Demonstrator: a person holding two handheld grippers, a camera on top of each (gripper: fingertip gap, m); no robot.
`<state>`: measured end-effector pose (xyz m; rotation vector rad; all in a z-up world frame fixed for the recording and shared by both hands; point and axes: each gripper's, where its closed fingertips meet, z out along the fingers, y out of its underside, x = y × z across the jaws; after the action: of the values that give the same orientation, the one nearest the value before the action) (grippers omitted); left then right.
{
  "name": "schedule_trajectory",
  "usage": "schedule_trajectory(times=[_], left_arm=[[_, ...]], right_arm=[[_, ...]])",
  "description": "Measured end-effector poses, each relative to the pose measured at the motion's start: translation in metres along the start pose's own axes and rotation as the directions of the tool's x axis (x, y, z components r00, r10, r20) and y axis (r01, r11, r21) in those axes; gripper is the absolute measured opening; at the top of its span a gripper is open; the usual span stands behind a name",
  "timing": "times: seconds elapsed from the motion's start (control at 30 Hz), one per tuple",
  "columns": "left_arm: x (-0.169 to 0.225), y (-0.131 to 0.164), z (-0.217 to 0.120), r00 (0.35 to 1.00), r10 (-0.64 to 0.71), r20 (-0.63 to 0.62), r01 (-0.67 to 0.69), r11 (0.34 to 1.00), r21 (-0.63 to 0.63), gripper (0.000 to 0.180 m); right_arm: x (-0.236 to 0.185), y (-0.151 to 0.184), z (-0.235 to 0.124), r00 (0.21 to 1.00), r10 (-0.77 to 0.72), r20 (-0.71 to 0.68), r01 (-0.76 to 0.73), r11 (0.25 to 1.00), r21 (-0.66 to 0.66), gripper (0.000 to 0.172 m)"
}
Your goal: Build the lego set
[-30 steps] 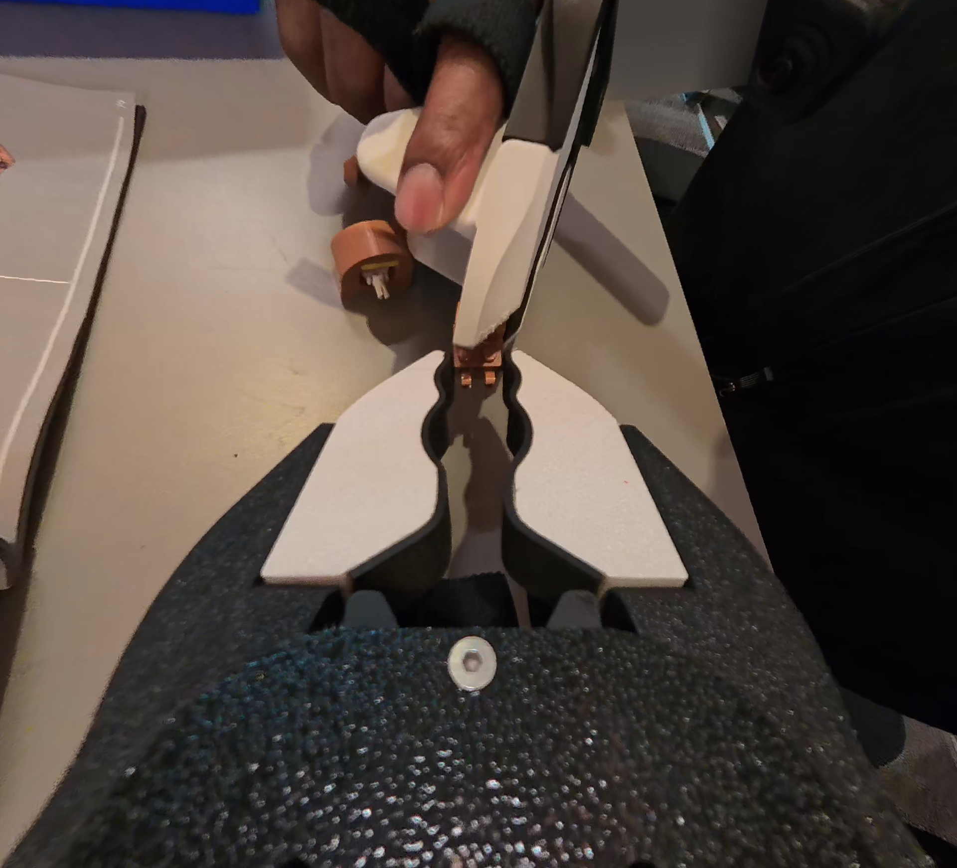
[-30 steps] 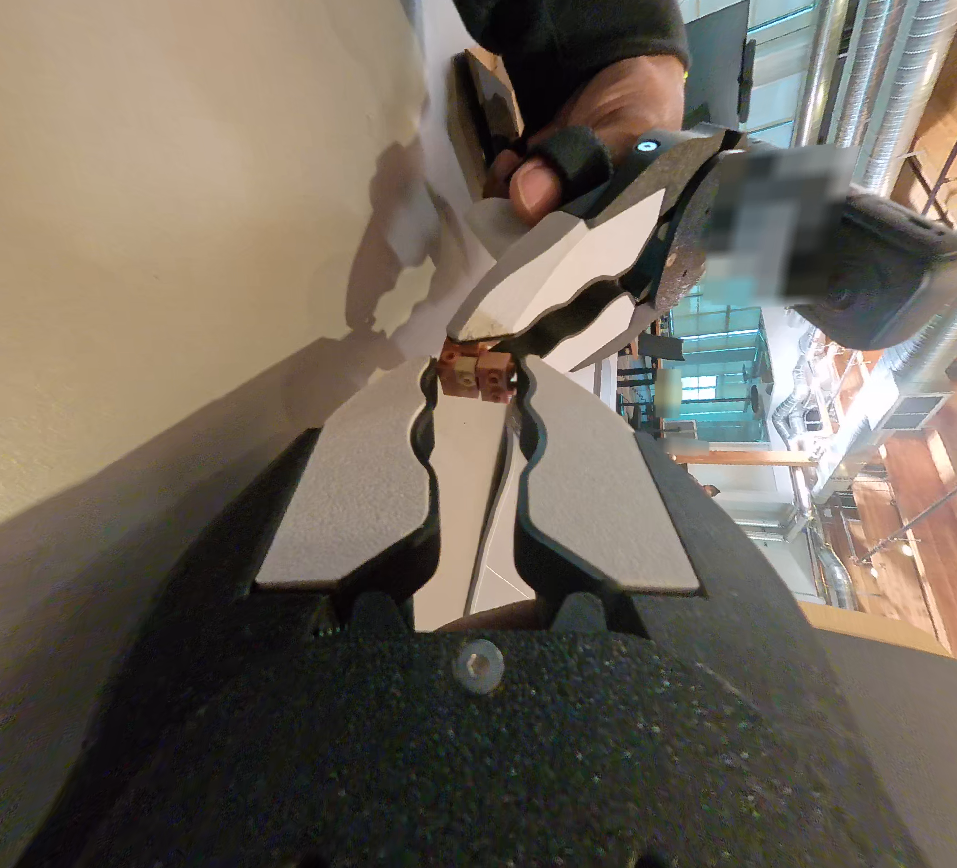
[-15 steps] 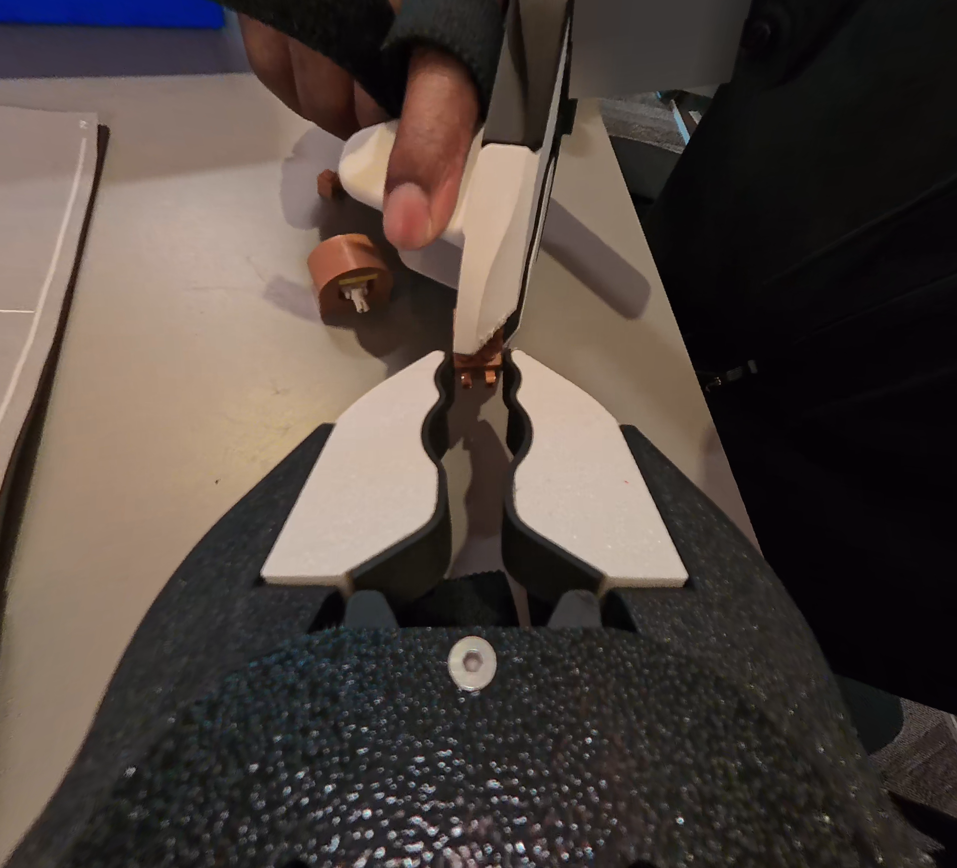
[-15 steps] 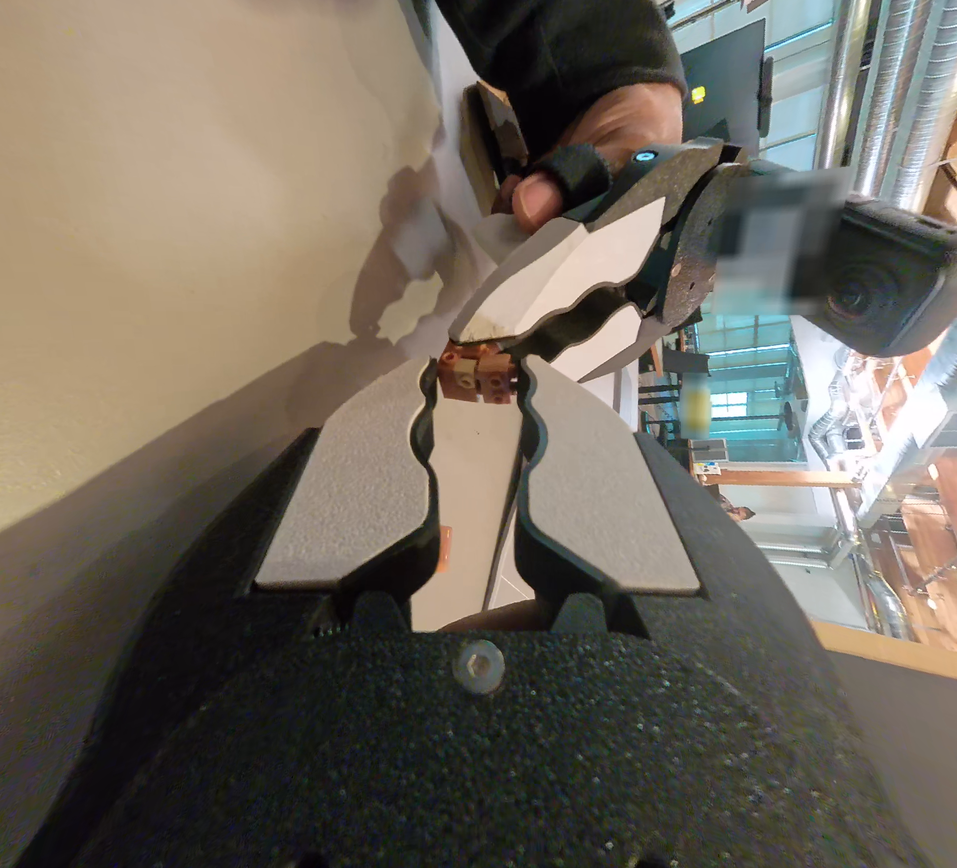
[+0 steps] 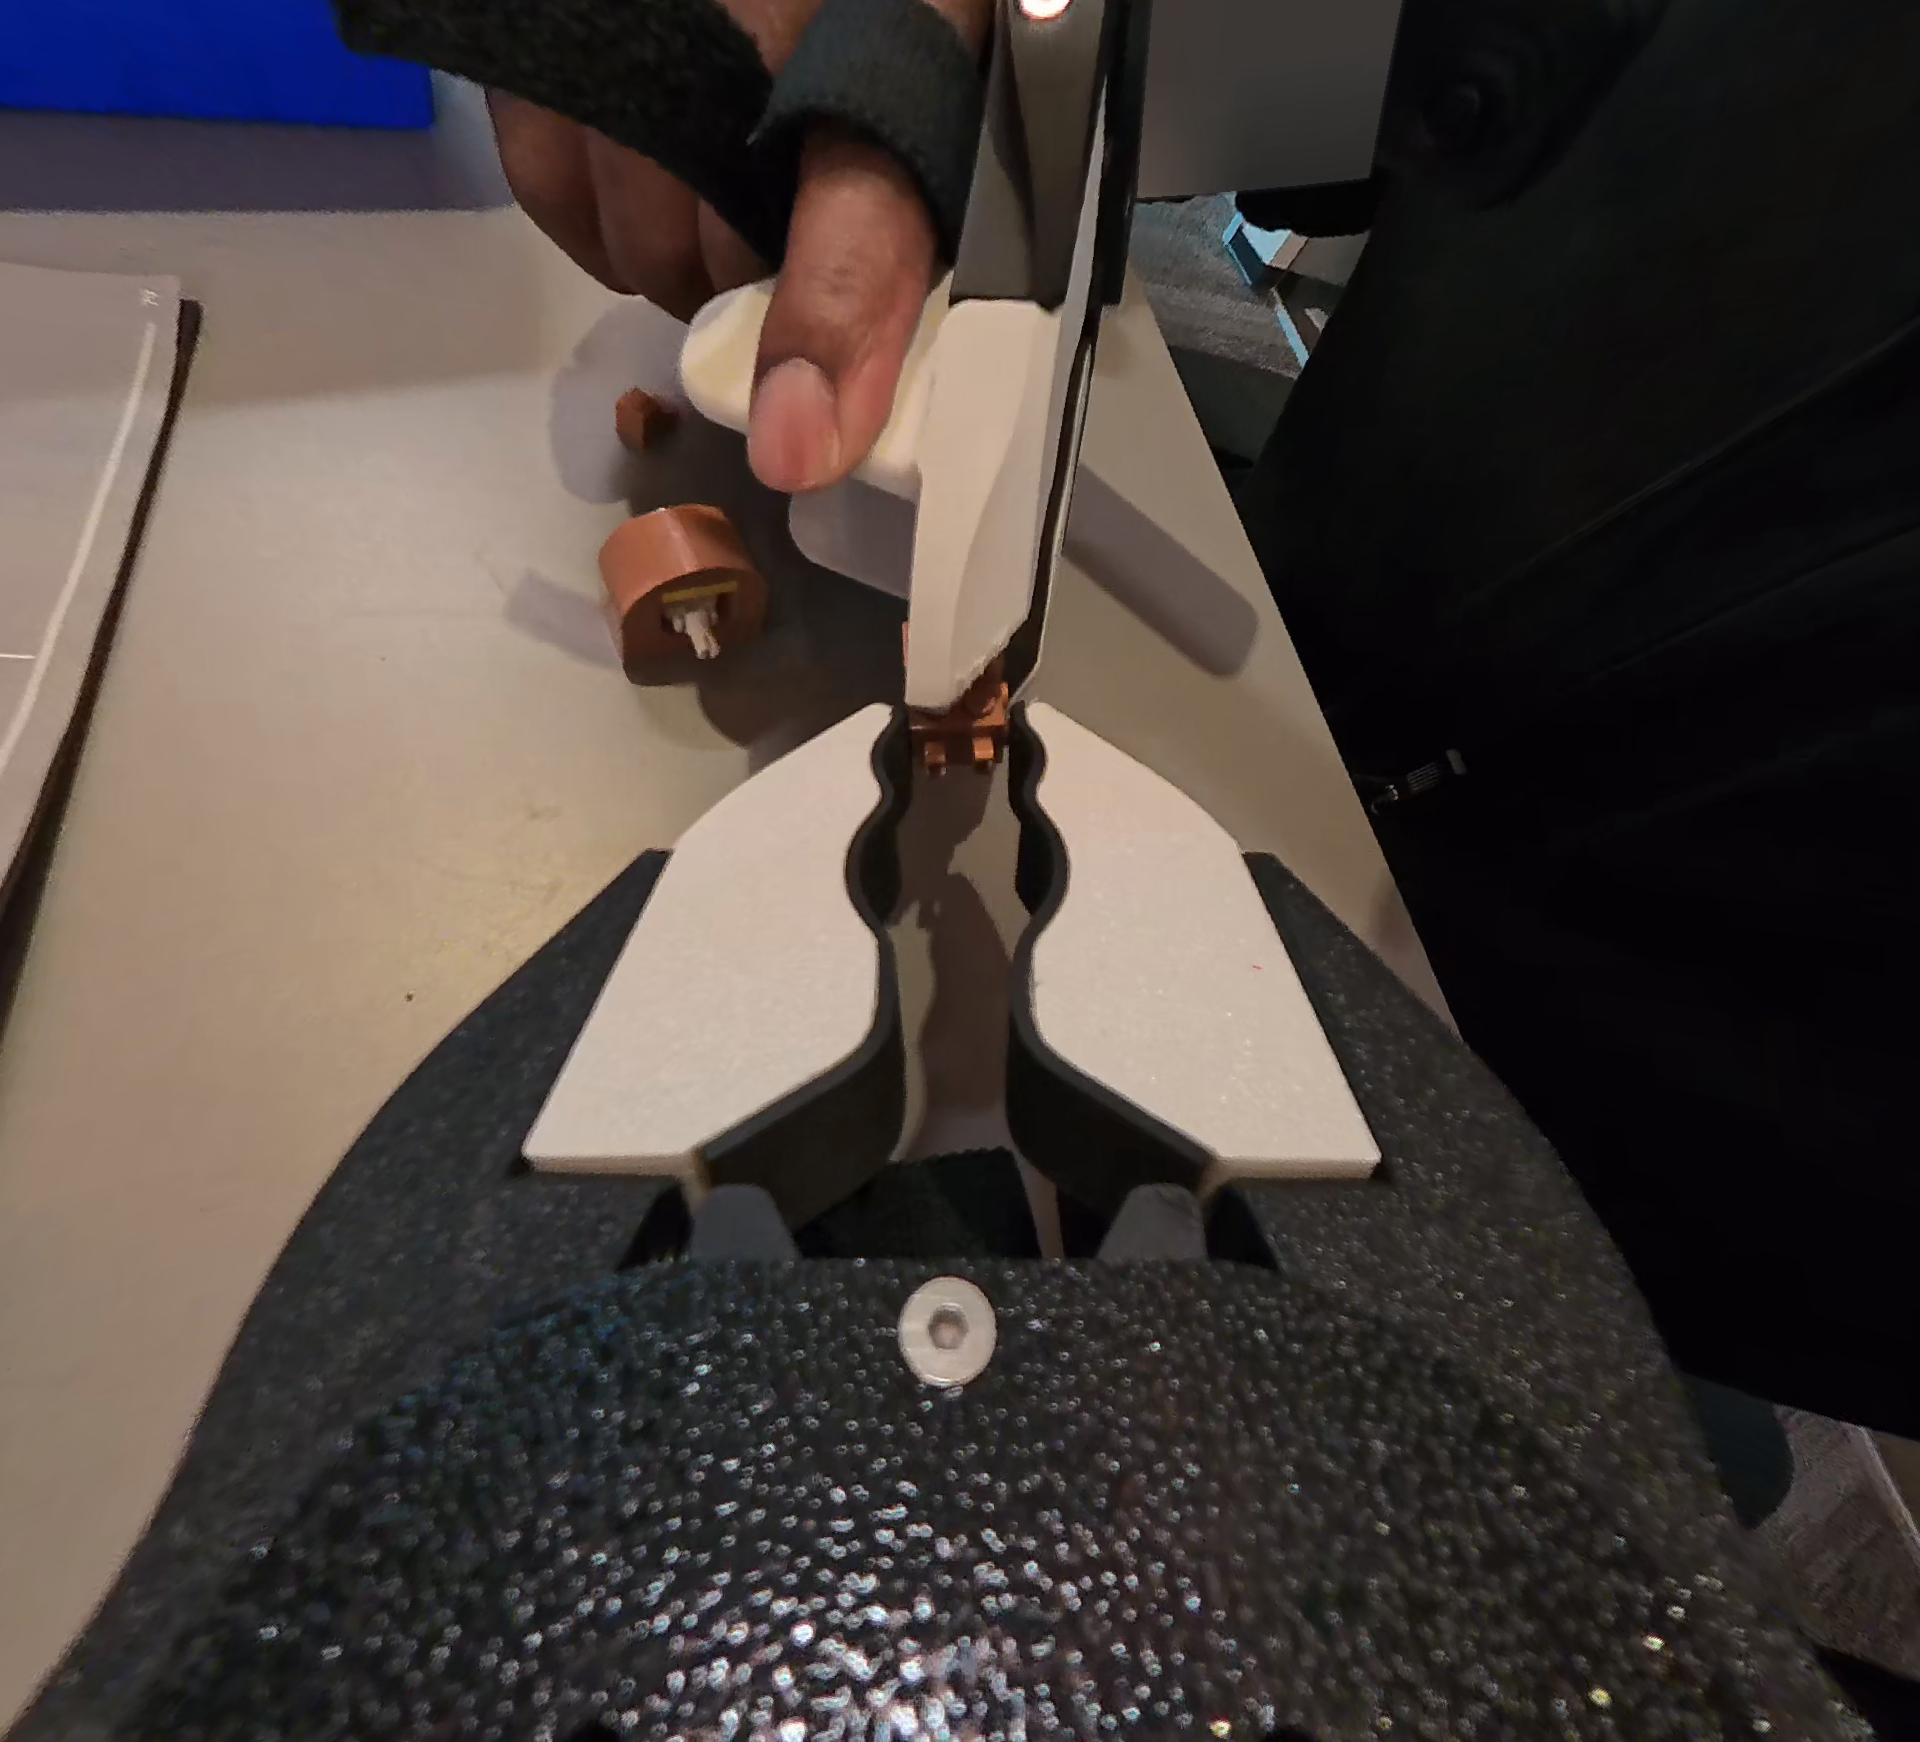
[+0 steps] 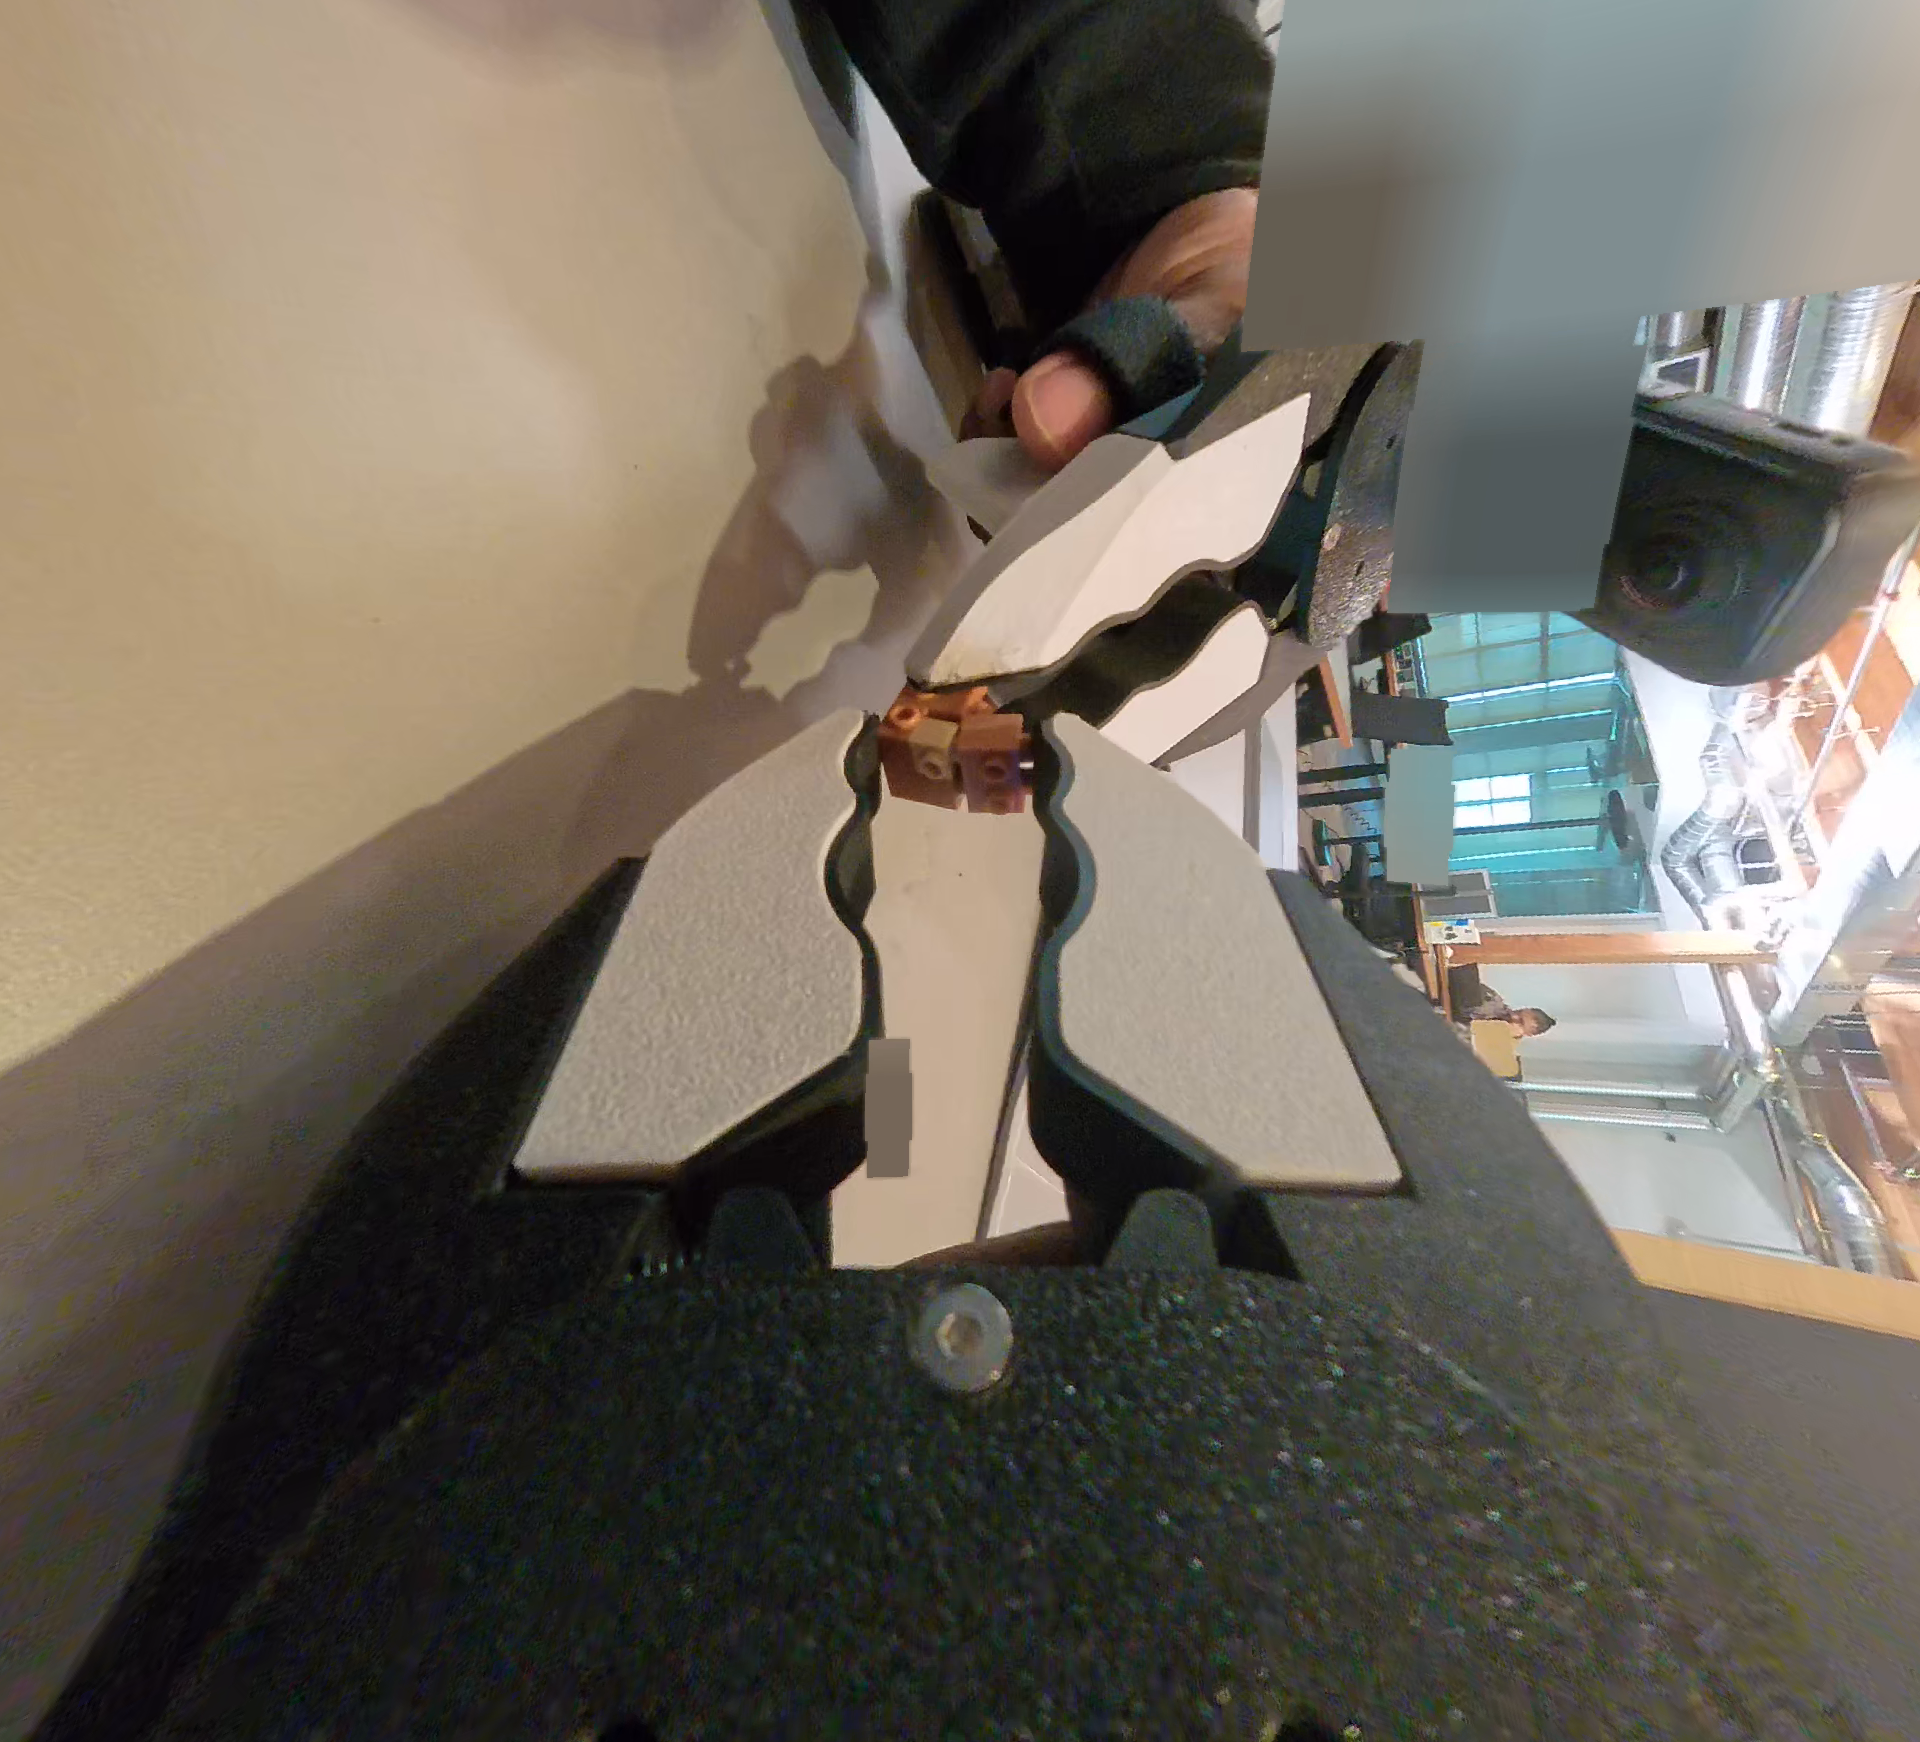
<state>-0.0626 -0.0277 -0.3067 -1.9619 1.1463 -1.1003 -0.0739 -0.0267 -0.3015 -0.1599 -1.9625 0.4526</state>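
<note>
My left gripper point(image 5: 957, 736) and my right gripper point(image 6: 954, 762) both clench one small brown brick cluster point(image 6: 951, 757) (above the bench point(image 5: 312, 757)); a brown cylinder point(image 5: 681, 589) lies near.

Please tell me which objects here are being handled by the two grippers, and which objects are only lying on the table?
In the grippers:
- small brown brick assembly, gripped from both sides by the left gripper and the right gripper

Lying about:
- brown round piece with a white pin, on the table
- small brown piece behind it
- grey mat at the table's left
</note>
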Motion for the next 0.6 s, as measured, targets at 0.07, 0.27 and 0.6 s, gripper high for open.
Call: schedule_trajectory(times=[0.07,0.27,0.6], left_arm=[[0.0,-0.0008,0.0,1.0,-0.004,-0.003,0.004,1.0,0.006,0.017],[0.0004,-0.002,0.0006,1.0,-0.017,-0.016,0.018,1.0,0.023,0.017],[-0.0035,-0.0031,0.0028,0.999,-0.051,-0.004,0.052,0.998,0.044,0.019]], right_arm=[[0.0004,0.0003,-0.0004,1.0,0.012,0.006,-0.012,1.0,-0.002,0.028],[0.0007,0.0005,-0.0013,0.999,0.027,0.017,-0.027,1.0,-0.006,0.027],[-0.0016,0.0045,-0.001,0.997,0.067,0.049,-0.066,0.998,-0.022,0.027]])
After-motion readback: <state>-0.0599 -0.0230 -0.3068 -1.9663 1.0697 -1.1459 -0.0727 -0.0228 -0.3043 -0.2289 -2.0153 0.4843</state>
